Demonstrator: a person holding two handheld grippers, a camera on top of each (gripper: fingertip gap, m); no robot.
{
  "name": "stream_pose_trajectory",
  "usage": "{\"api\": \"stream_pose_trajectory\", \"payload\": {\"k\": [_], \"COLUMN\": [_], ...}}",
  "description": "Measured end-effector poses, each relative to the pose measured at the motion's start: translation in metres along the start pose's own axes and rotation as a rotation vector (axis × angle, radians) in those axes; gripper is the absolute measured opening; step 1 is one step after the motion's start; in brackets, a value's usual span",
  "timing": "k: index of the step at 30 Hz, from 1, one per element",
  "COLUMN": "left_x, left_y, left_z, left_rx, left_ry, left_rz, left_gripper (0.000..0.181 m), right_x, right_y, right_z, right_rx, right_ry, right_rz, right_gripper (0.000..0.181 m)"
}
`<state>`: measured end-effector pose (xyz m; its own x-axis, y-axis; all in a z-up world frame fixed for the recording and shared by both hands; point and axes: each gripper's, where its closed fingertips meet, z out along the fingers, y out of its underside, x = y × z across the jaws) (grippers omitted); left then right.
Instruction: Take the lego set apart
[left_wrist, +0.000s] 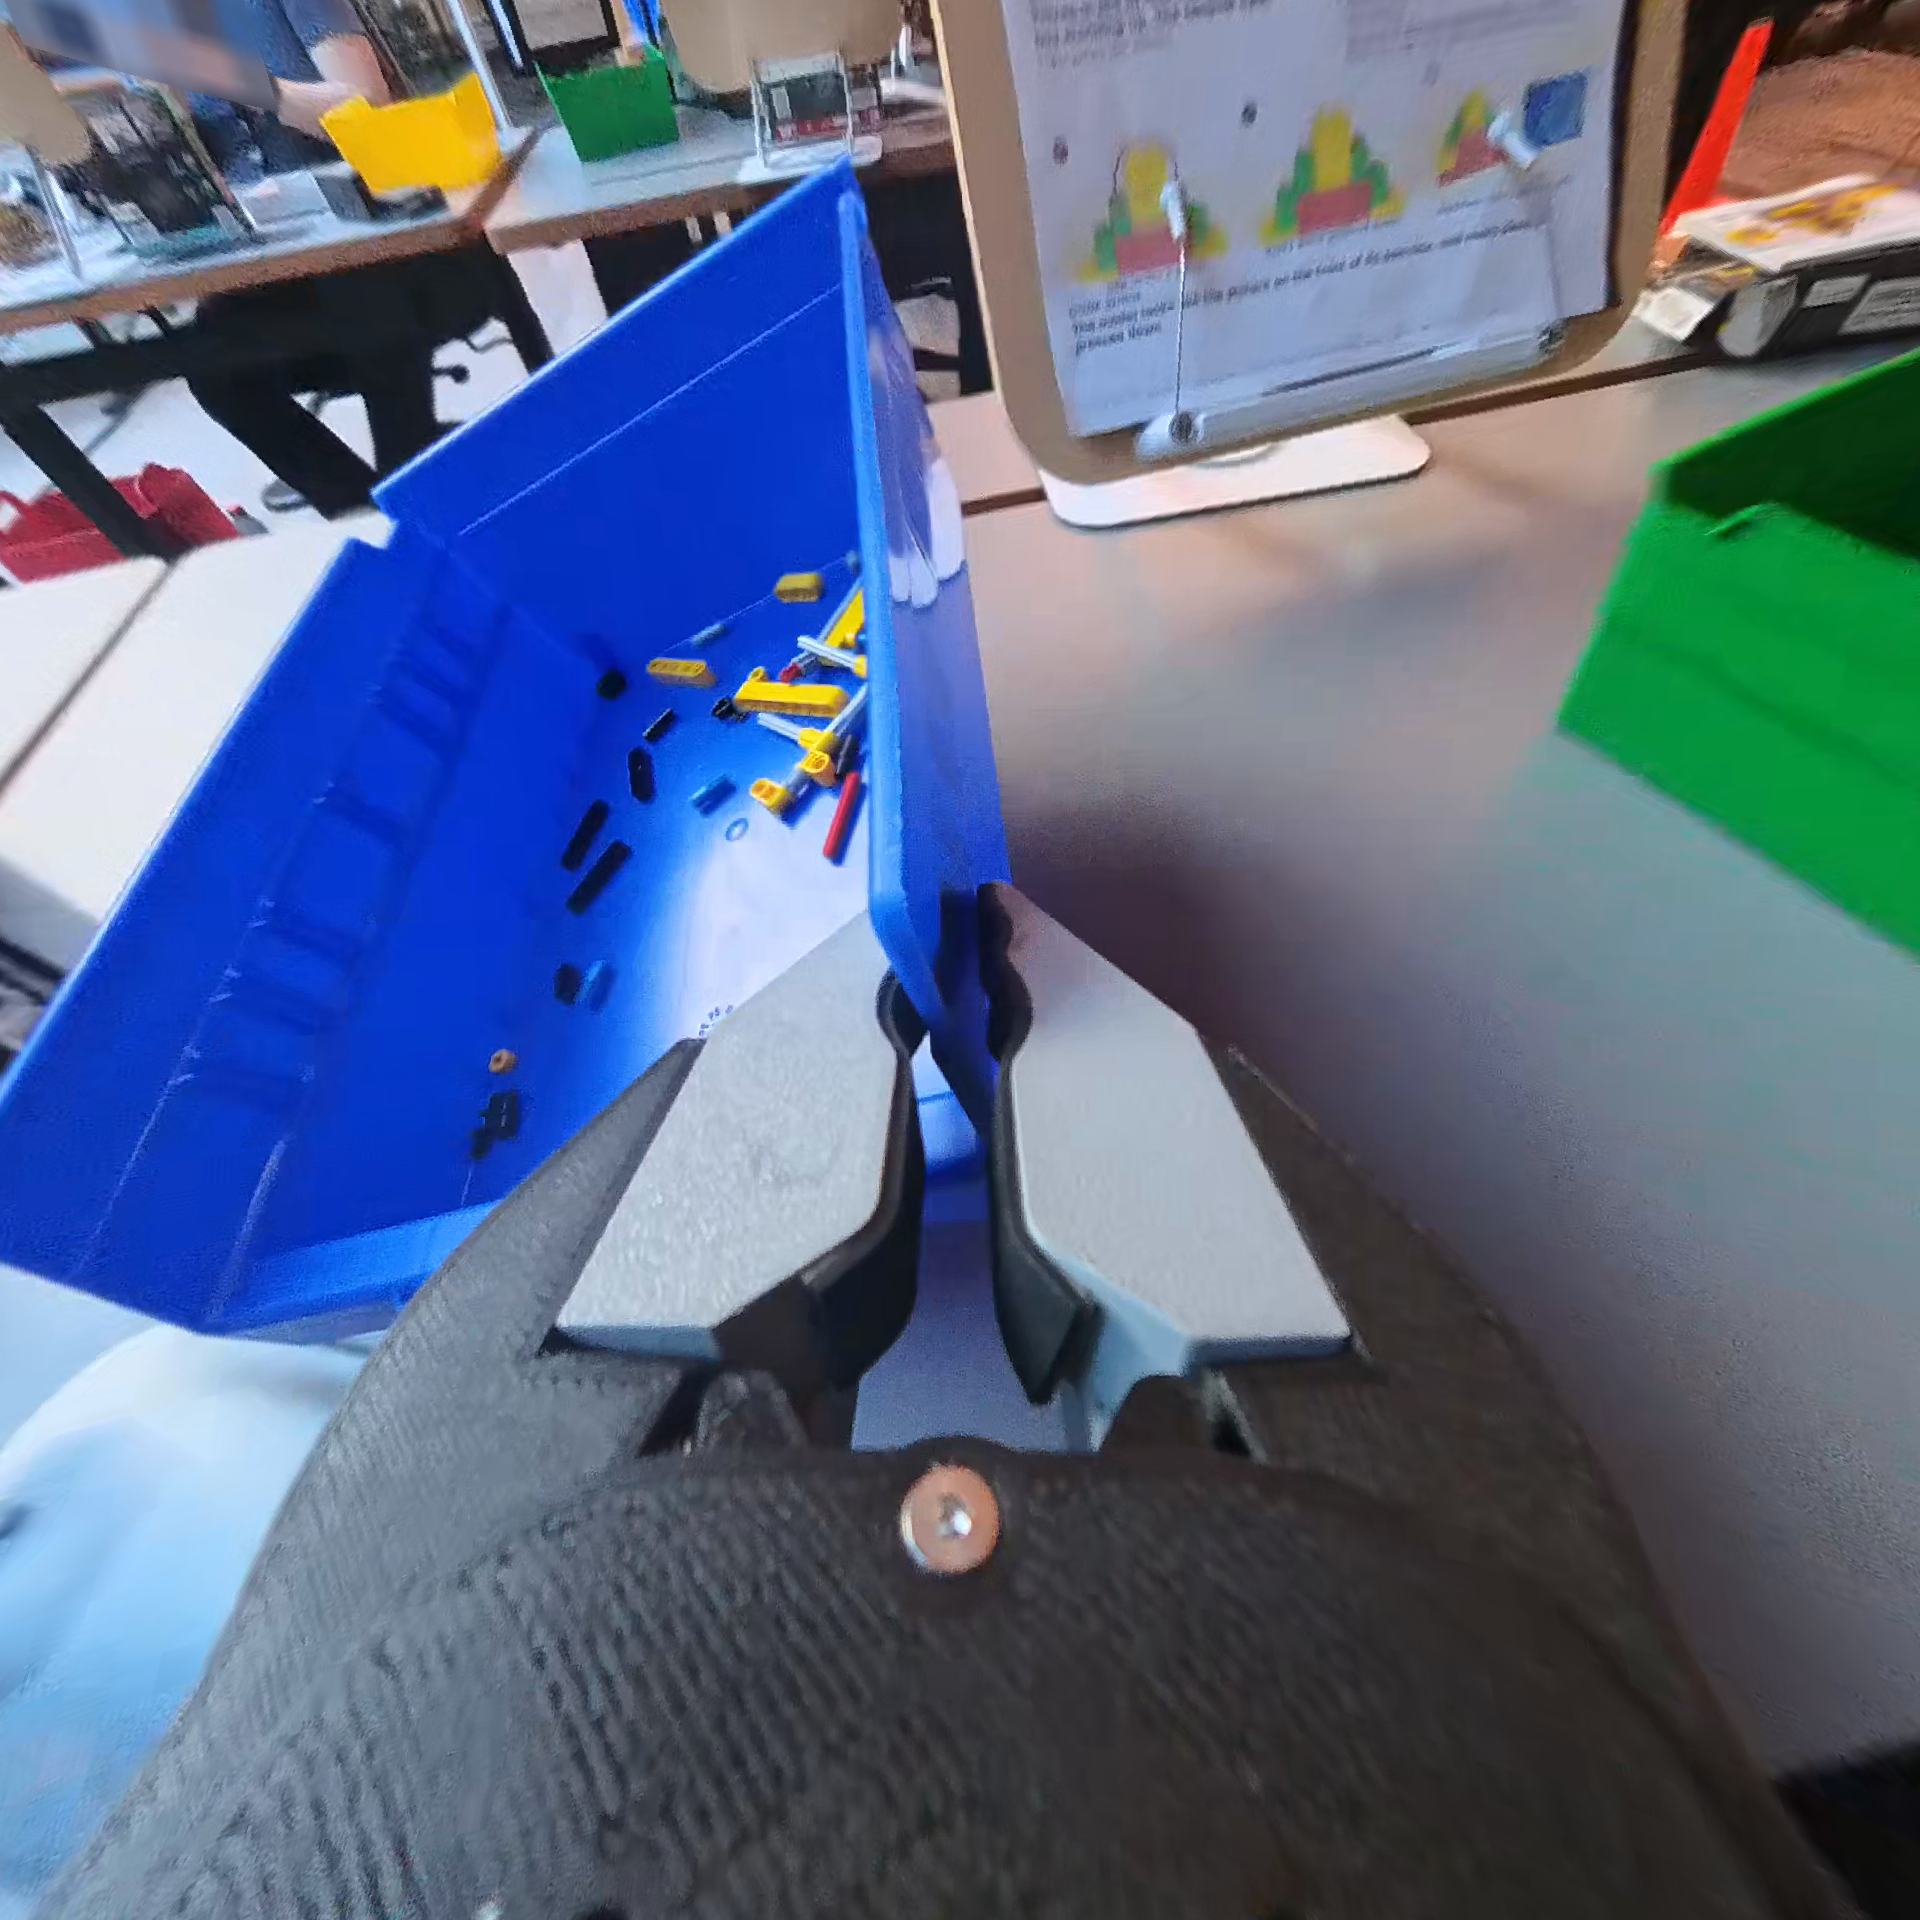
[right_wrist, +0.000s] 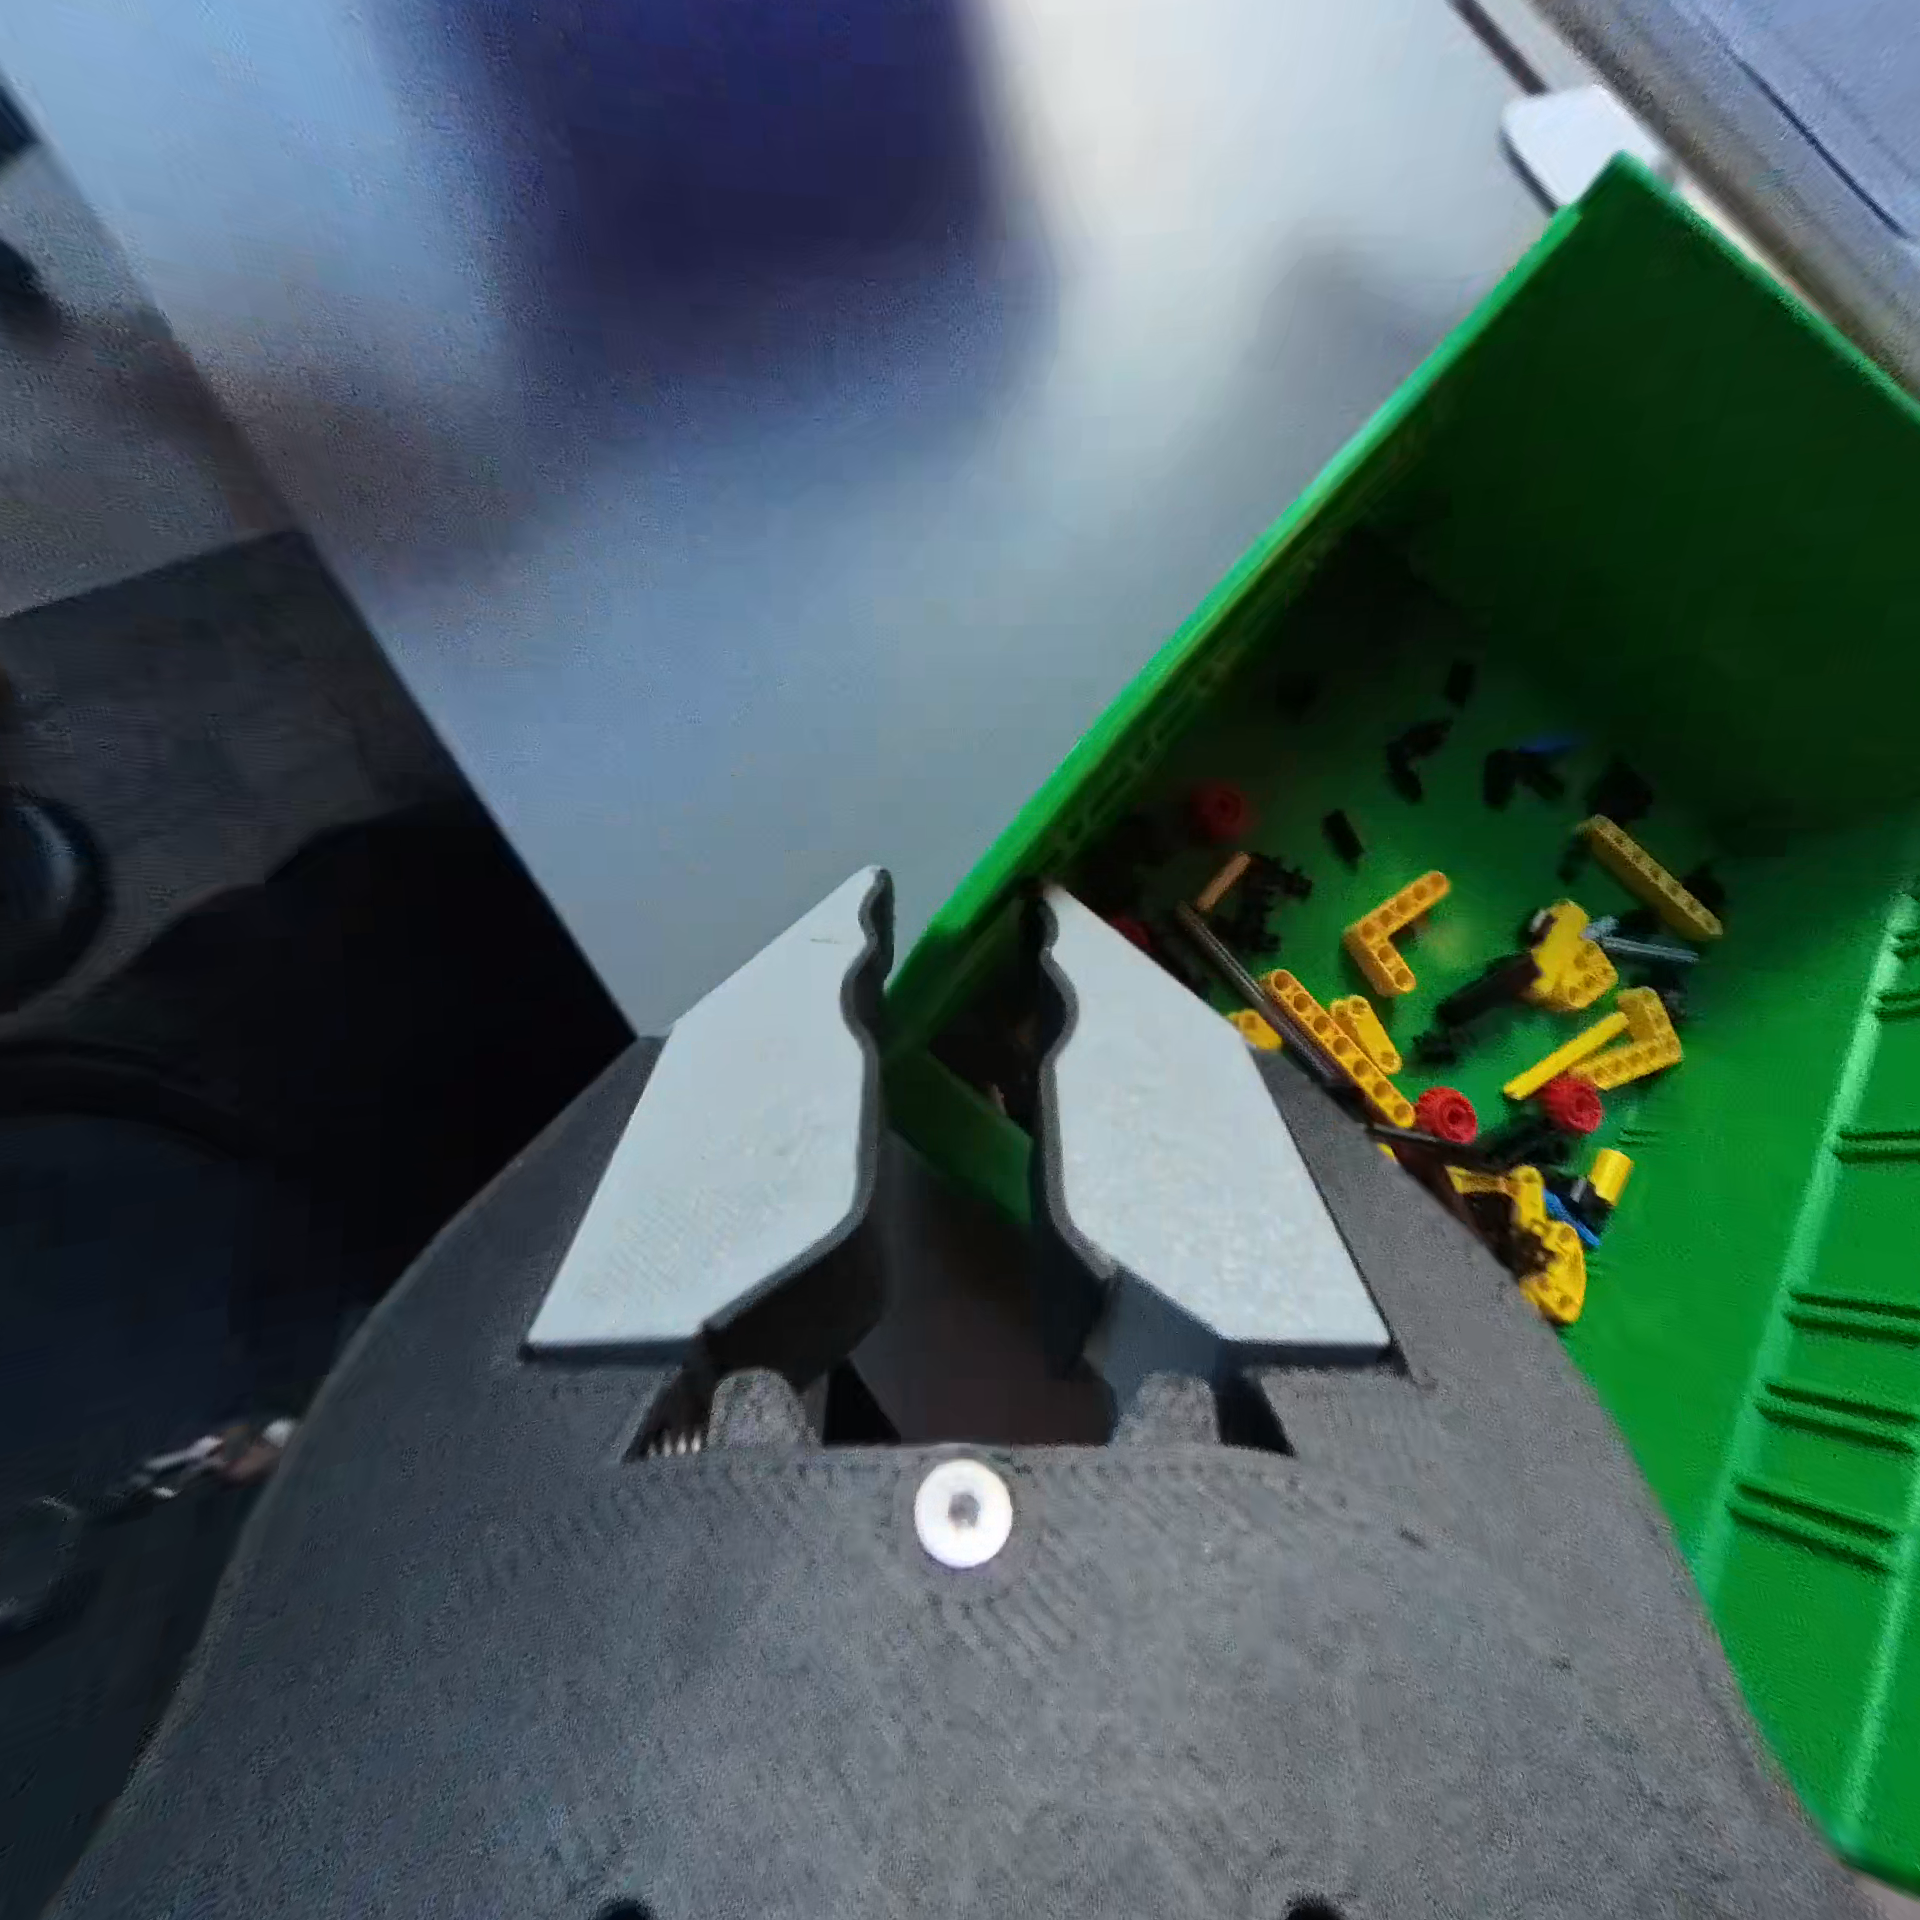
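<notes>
My left gripper (left_wrist: 961, 977) is shut on the right wall of a blue bin (left_wrist: 914, 644) and holds it tilted. Loose yellow, black, grey and red lego pieces (left_wrist: 800, 707) lie on its floor against that wall. My right gripper (right_wrist: 961, 956) is shut on the near left wall of a green bin (right_wrist: 1143, 790), also tilted. Inside it lie several yellow beams (right_wrist: 1392, 945), red wheels (right_wrist: 1446, 1114) and black pins. The green bin also shows at the right of the left wrist view (left_wrist: 1766, 665).
A stand with printed brick pictures (left_wrist: 1309, 208) stands at the back of the grey table (left_wrist: 1299, 779). A black box (left_wrist: 1808, 281) lies at the far right. Behind are other tables with a yellow bin (left_wrist: 416, 135) and a green bin (left_wrist: 613, 104). There is about 35 cm between the tips of the two grippers.
</notes>
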<state>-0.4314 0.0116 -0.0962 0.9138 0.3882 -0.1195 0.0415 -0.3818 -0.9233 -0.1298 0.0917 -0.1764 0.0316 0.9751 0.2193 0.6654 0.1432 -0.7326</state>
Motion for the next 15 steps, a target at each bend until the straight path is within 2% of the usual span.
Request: {"api": "stream_pose_trajectory", "payload": {"k": [1,5,7,8,9,11,13,15], "left_x": [-0.001,0.002,0.011,0.019,0.03,0.063,0.106,0.159], "left_y": [-0.01,-0.066,-0.102,-0.121,-0.138,-0.165,-0.18,-0.184], "left_z": [-0.014,-0.054,-0.067,-0.07,-0.072,-0.069,-0.059,-0.046], "left_rx": [0.012,0.075,0.08,0.079,0.08,0.092,0.112,0.148], "left_ry": [-0.008,-0.026,-0.025,-0.022,-0.014,0.017,0.07,0.142], "left_rz": [0.02,0.065,0.093,0.123,0.16,0.237,0.296,0.327], "left_gripper": [0.005,0.005,0.006,0.005,0.005,0.004,0.004,0.004], "right_x": [-0.021,-0.088,-0.104,-0.106,-0.101,-0.073,-0.037,0.005], "right_y": [-0.015,-0.095,-0.139,-0.159,-0.179,-0.198,-0.186,-0.159], "right_z": [0.009,0.069,0.09,0.082,0.06,0.001,-0.052,-0.1], "right_rx": [0.022,0.131,0.192,0.249,0.344,0.517,0.543,0.517], "right_ry": [-0.059,-0.211,-0.229,-0.23,-0.228,-0.166,-0.109,-0.026], "right_rz": [0.004,0.004,0.007,0.028,0.049,0.073,0.091,0.111], "right_gripper": [0.024,0.036,0.035,0.024,0.021,0.029,0.043,0.045]}}
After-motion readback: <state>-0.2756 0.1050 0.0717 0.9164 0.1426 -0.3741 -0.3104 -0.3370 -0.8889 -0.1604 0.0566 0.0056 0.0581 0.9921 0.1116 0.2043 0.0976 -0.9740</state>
